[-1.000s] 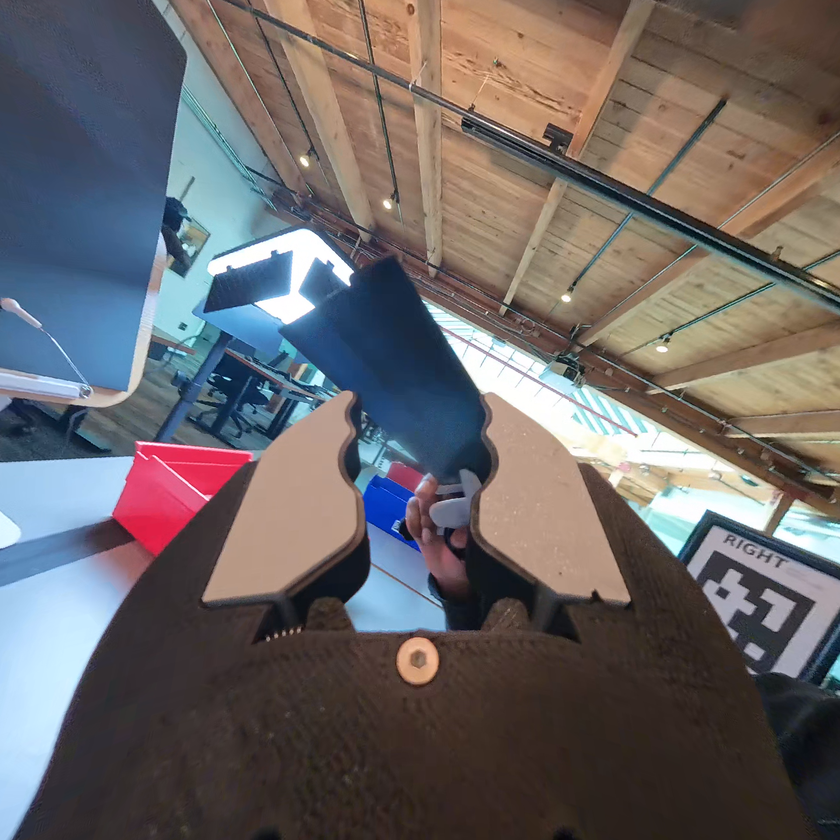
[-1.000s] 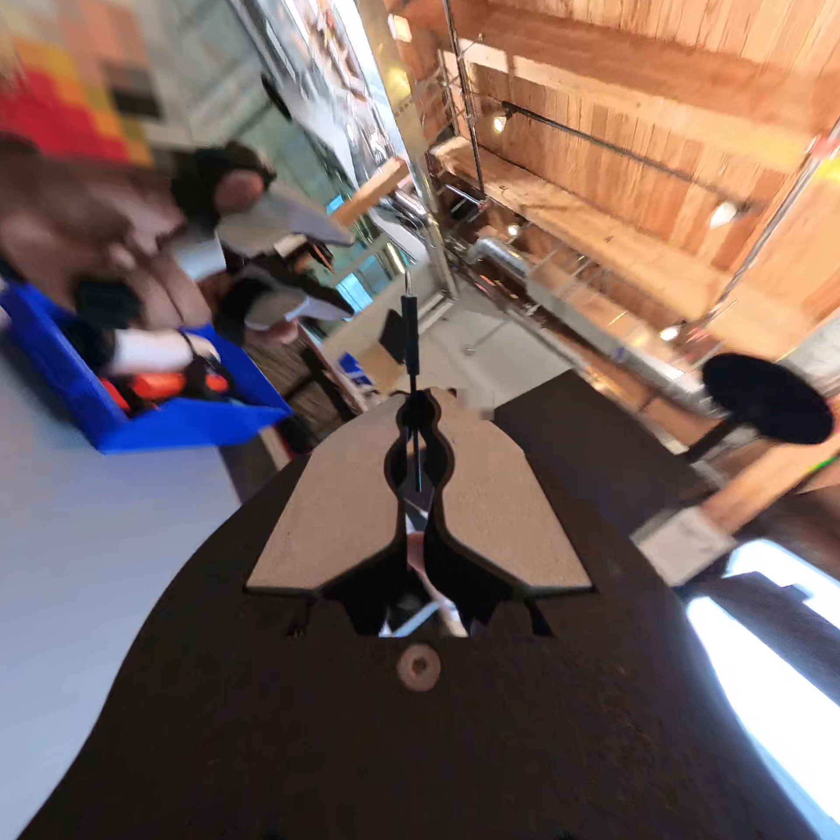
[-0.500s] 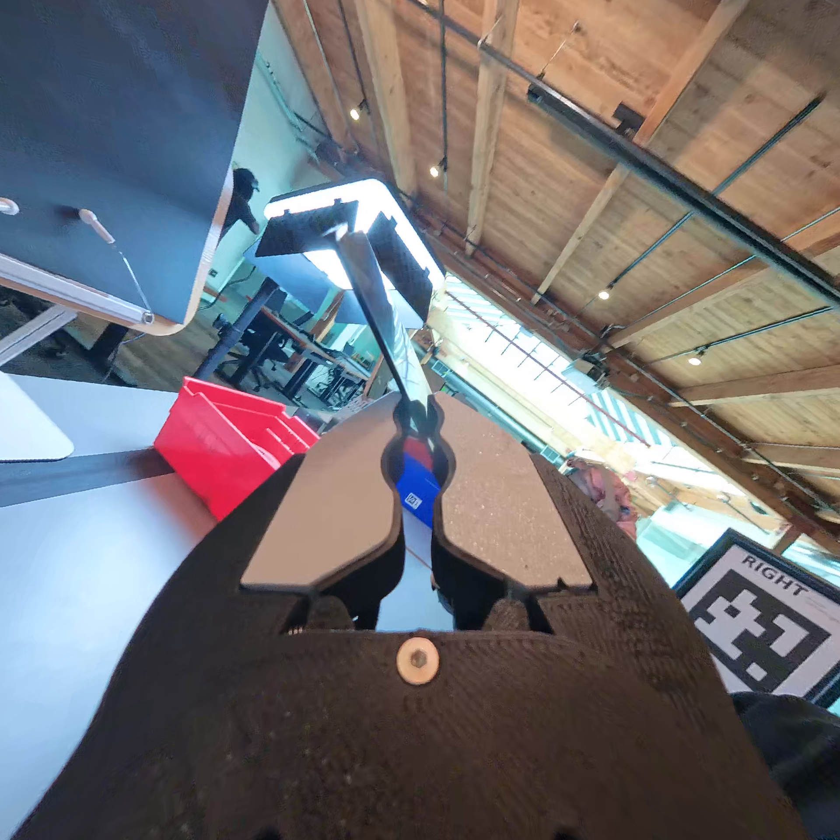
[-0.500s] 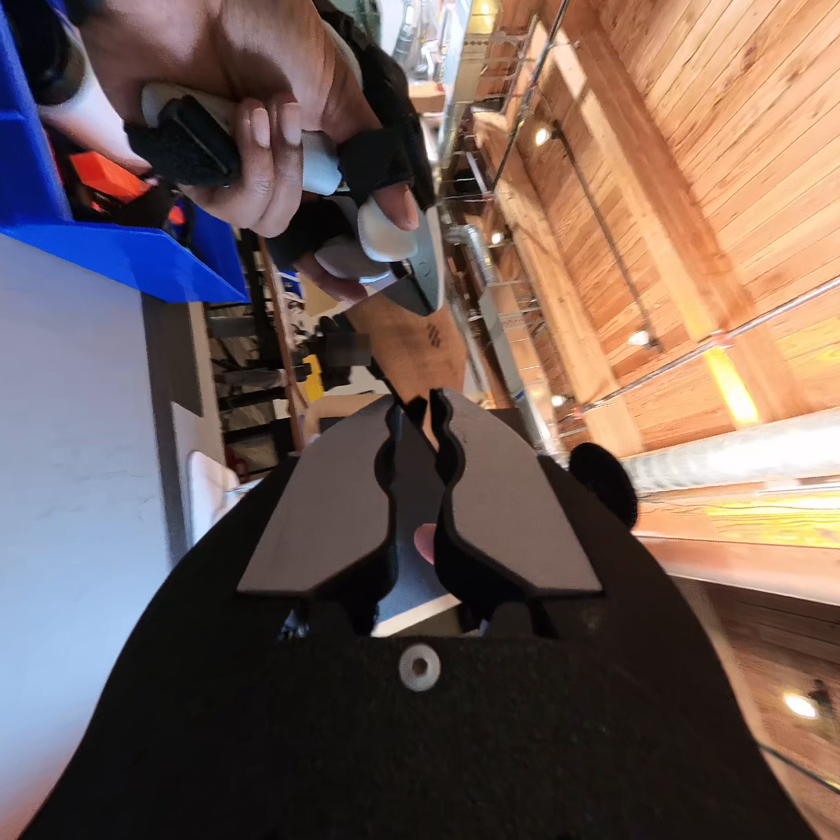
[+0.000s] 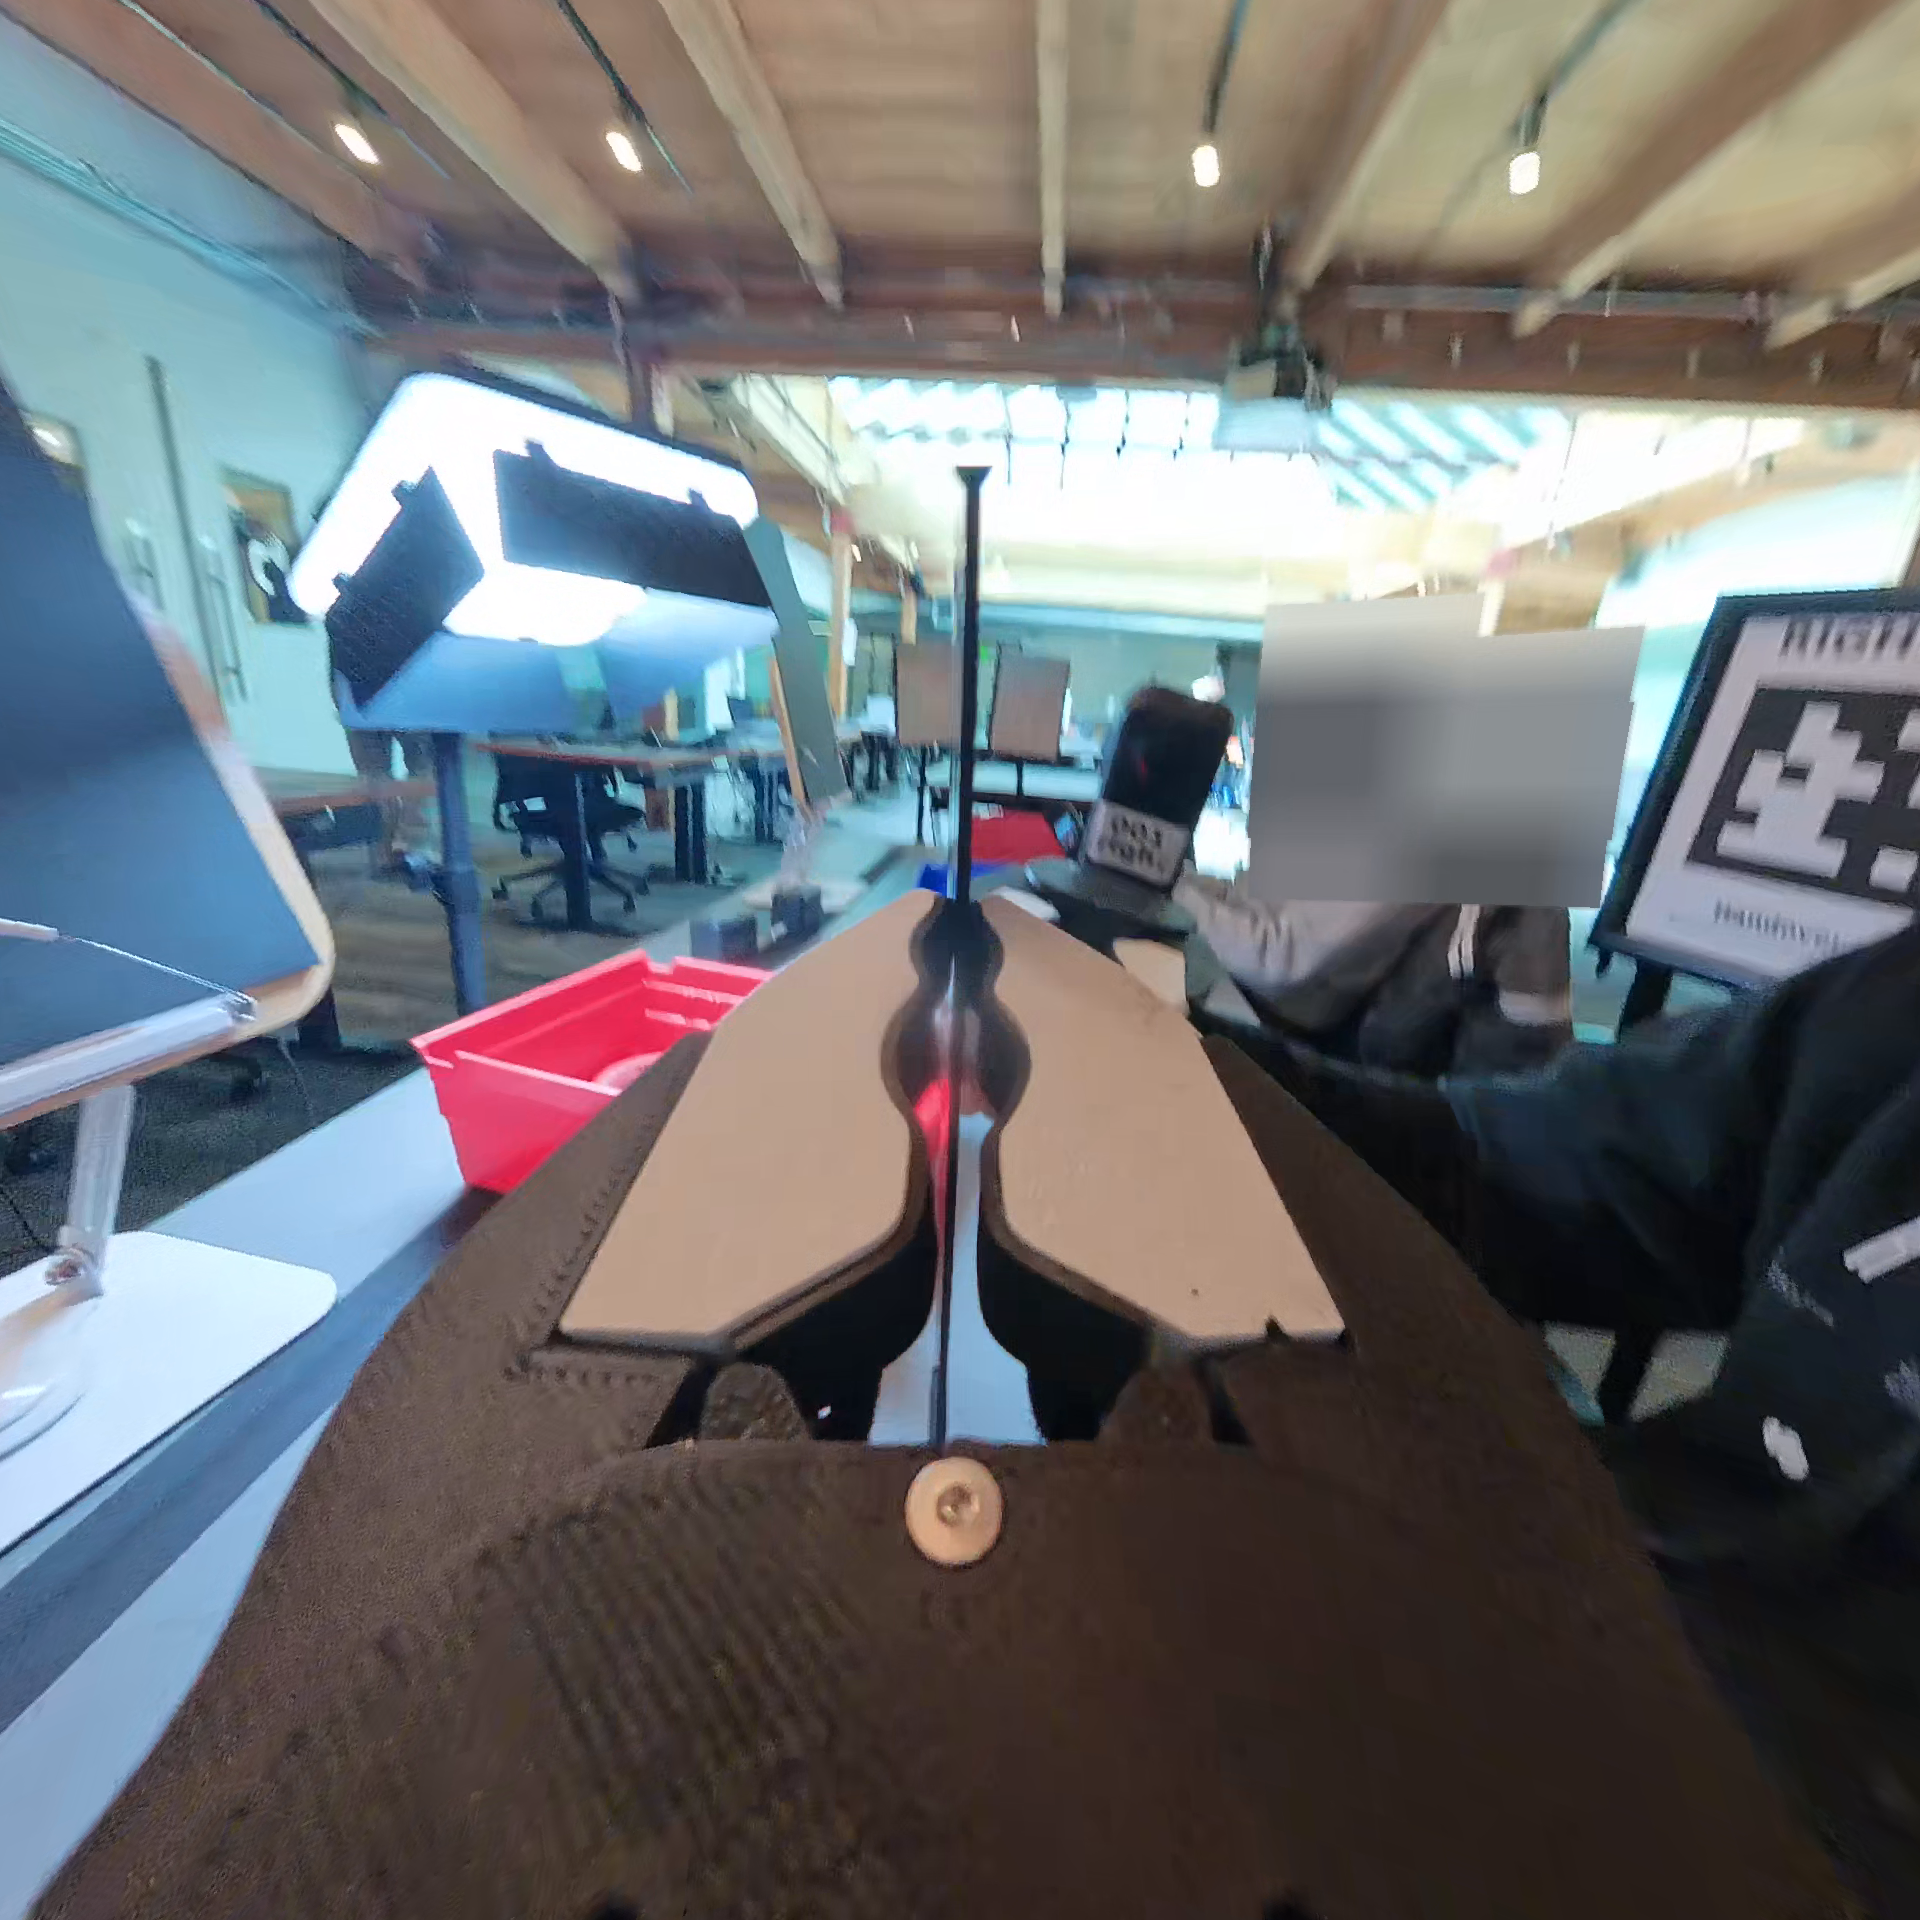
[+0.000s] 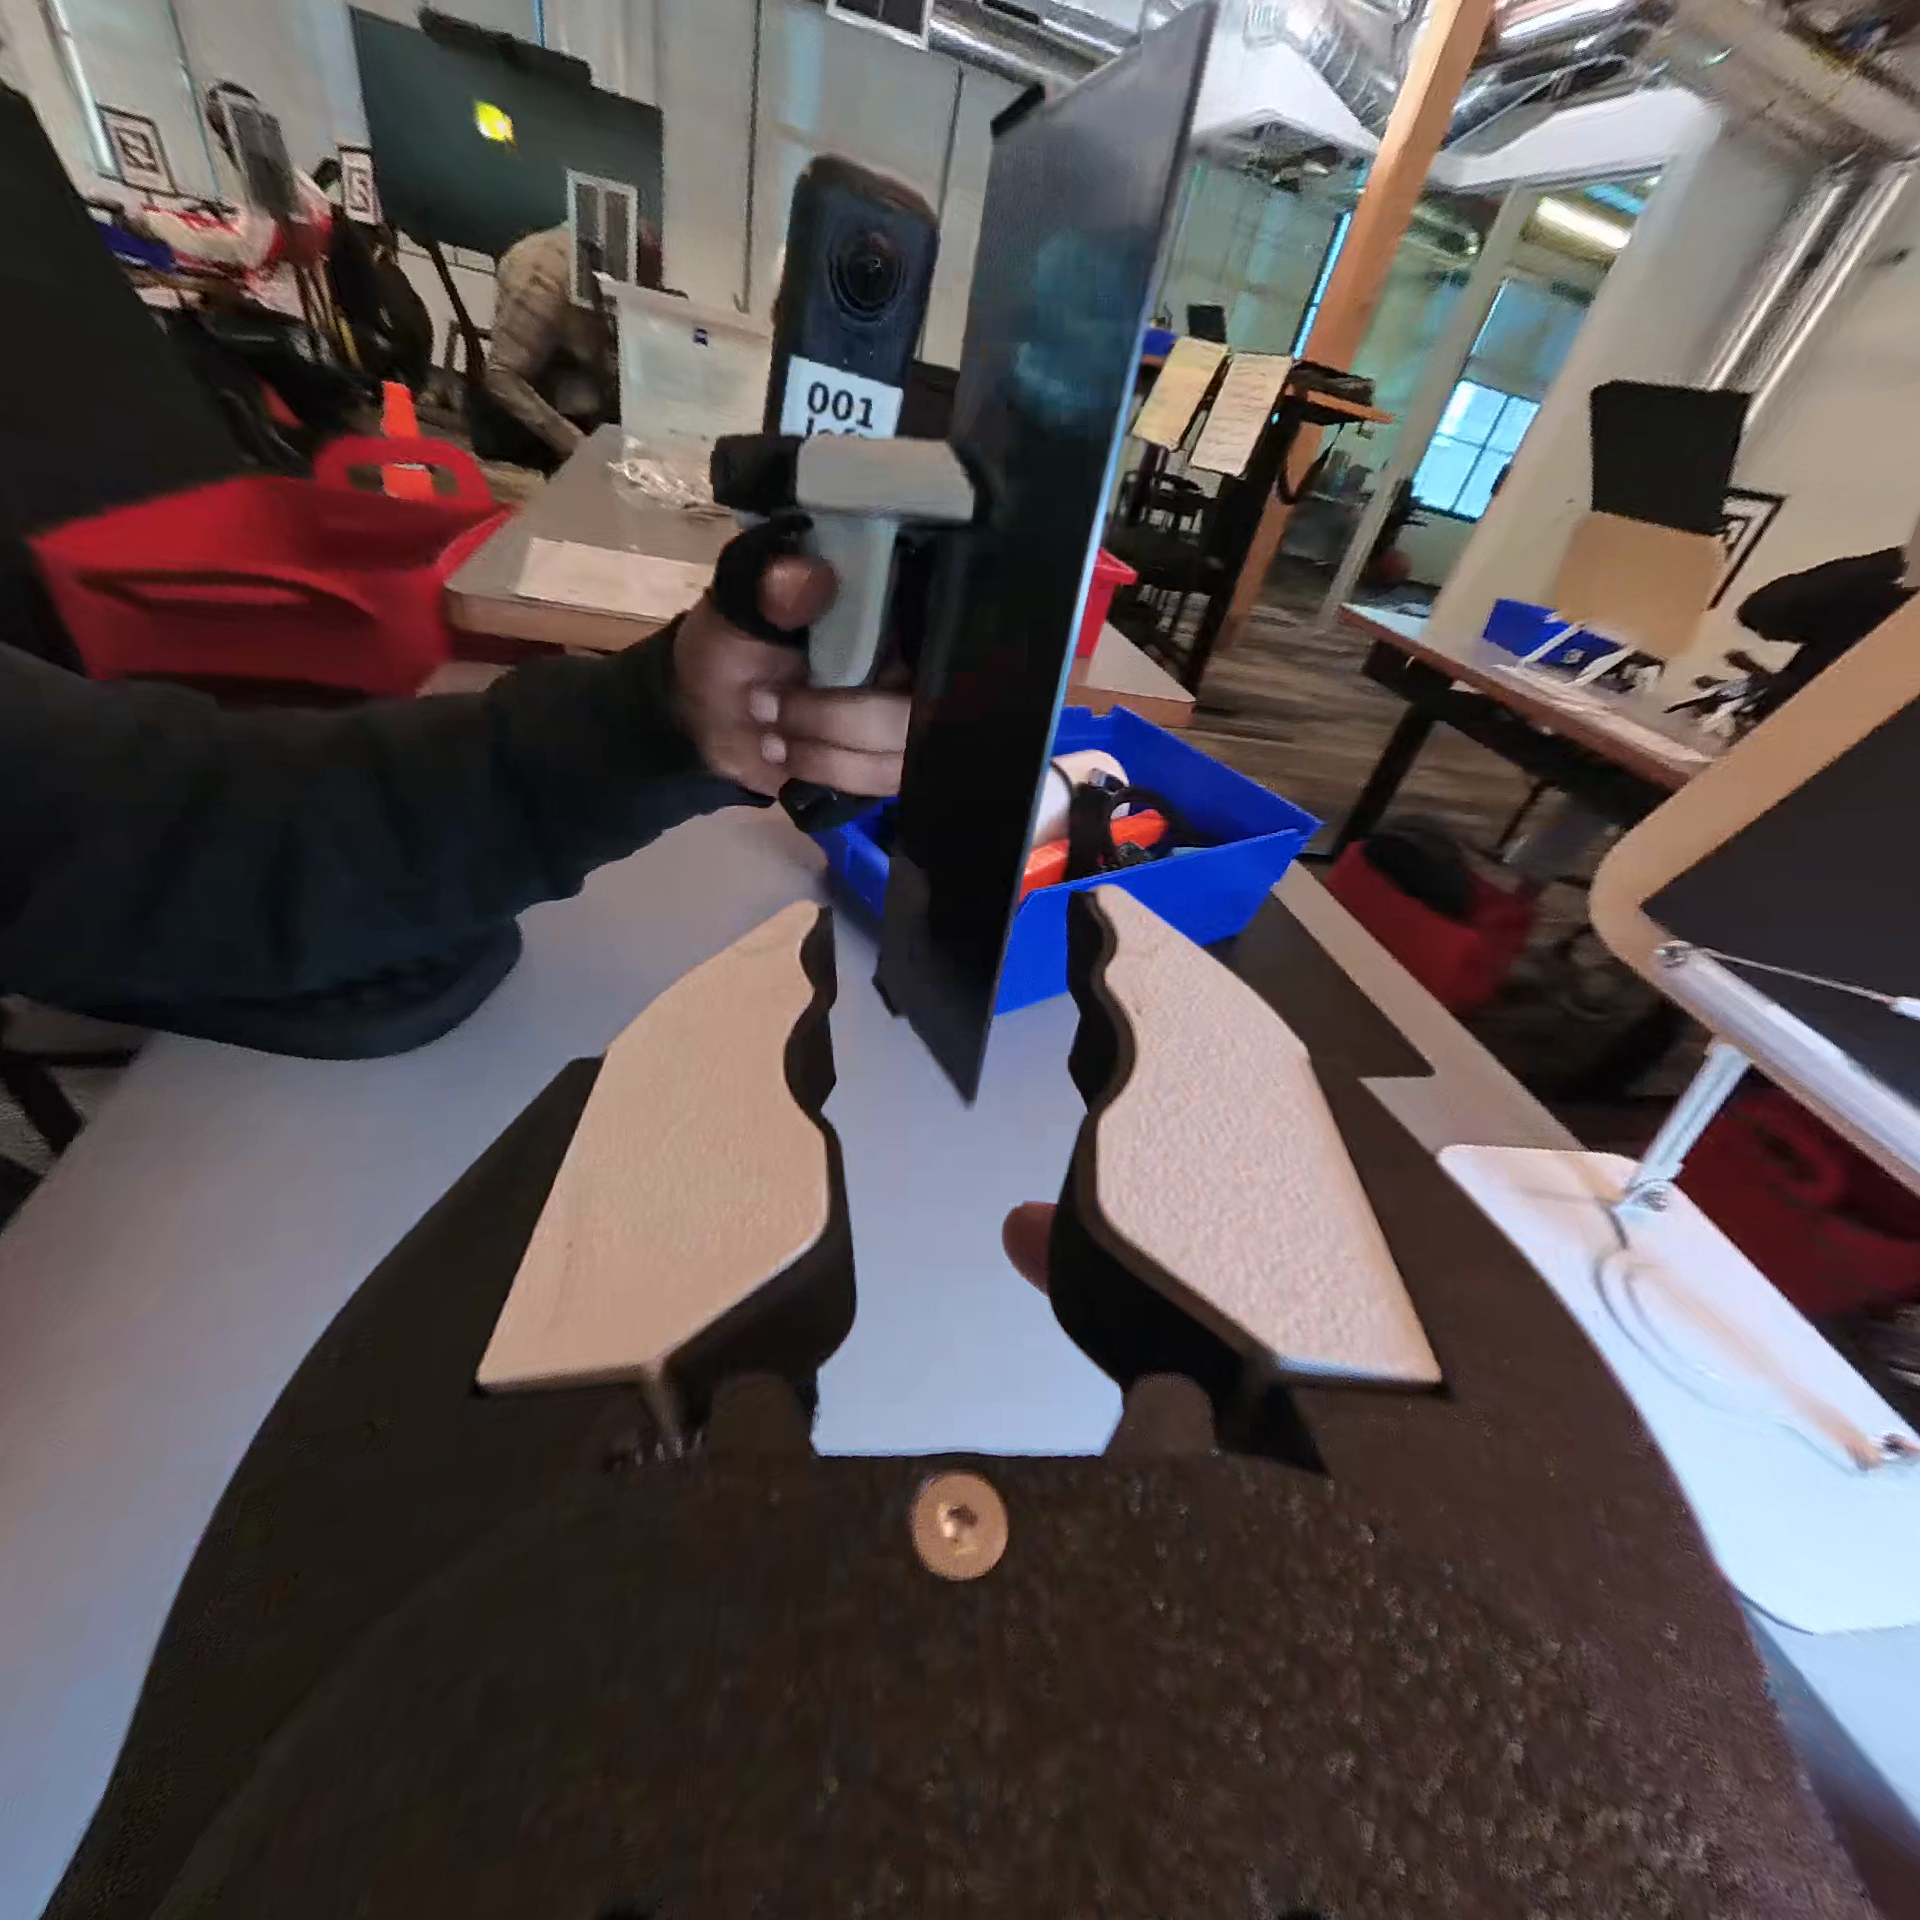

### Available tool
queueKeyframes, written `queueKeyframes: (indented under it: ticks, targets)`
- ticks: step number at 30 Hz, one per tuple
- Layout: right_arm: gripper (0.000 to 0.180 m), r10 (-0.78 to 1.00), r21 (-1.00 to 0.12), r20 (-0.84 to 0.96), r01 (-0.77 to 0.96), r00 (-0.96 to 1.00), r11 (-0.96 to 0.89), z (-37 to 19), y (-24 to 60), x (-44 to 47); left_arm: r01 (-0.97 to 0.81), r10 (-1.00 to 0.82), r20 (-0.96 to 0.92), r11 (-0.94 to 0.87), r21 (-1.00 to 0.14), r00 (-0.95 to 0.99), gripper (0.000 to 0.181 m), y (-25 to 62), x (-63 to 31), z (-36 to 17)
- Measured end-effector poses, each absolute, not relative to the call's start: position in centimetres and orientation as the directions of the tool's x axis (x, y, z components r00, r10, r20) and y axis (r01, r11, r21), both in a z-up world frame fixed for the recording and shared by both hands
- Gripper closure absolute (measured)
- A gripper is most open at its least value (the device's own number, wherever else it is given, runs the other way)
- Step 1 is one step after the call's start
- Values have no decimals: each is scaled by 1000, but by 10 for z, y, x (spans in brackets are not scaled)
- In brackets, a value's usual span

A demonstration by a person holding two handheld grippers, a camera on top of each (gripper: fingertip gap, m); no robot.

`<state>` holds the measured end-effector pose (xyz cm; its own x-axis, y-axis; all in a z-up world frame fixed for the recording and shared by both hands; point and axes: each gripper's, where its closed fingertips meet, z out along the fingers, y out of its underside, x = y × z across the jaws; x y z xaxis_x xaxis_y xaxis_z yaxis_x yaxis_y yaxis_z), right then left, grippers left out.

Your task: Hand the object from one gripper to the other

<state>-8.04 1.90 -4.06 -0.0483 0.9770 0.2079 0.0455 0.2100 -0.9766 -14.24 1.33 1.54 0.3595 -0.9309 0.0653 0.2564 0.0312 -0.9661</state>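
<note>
The object is a thin black flat panel. In the left wrist view I see the panel (image 5: pixel 964 727) edge-on, standing up from my left gripper (image 5: pixel 961 909), which is shut on its lower part. In the right wrist view the same panel (image 6: pixel 1039 540) shows its glossy face. A hand (image 6: pixel 769 707) holds the left gripper's grey handle (image 6: pixel 852 561) behind it. My right gripper (image 6: pixel 951 914) is open. The panel's lower corner hangs between its fingers (image 6: pixel 686 1164) without touching them.
A blue bin (image 6: pixel 1174 883) with loose items sits on the grey table (image 6: pixel 312 1195) behind the panel. A red bin (image 5: pixel 561 1060) is left of the left gripper. A white stand base (image 6: pixel 1662 1351) is at the right, and a tag board (image 5: pixel 1787 790) stands far right. My hands' fingertips stand some 10 cm from each other.
One second ago the right gripper was shut on the panel and the left was open around it. The left closed on the panel, the right opened, and both views tilted down level.
</note>
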Motion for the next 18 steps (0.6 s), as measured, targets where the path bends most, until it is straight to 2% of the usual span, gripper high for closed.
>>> queueKeyframes:
  ticks: [2,3,4,7,8,10,11,13,15,18]
  targets:
    - [140,979,-977,193,76,-64,197,-47,17,-84,162,-950,26,26,-986,312,179,7,-119,2]
    - [152,979,-975,194,94,-65,199,-50,16,-86,131,-955,21,18,-991,295,179,5,-110,-4]
    - [171,975,-971,209,104,-71,216,-53,15,-86,109,-957,22,10,-994,289,179,5,-102,-9]
    - [177,969,-959,235,146,-81,245,-56,18,-80,88,-940,48,-19,-996,337,174,14,-101,-16]
    - [177,966,-953,255,157,-43,259,-54,26,-76,97,-920,67,-31,-995,387,170,22,-106,-17]
    - [177,951,-936,305,200,41,291,-51,45,-63,137,-861,96,-31,-990,499,151,40,-123,-15]
    - [178,933,-922,341,231,112,309,-48,59,-54,145,-845,106,-34,-989,523,151,45,-130,-15]
    - [178,848,-878,446,325,287,352,-42,94,-30,154,-807,125,-43,-987,578,150,53,-147,-14]
    - [177,680,-804,575,465,454,370,-36,134,4,158,-760,122,-26,-987,639,149,59,-164,-12]
    - [177,406,-662,737,698,541,272,-43,184,61,157,-709,119,-11,-988,695,146,63,-183,-7]
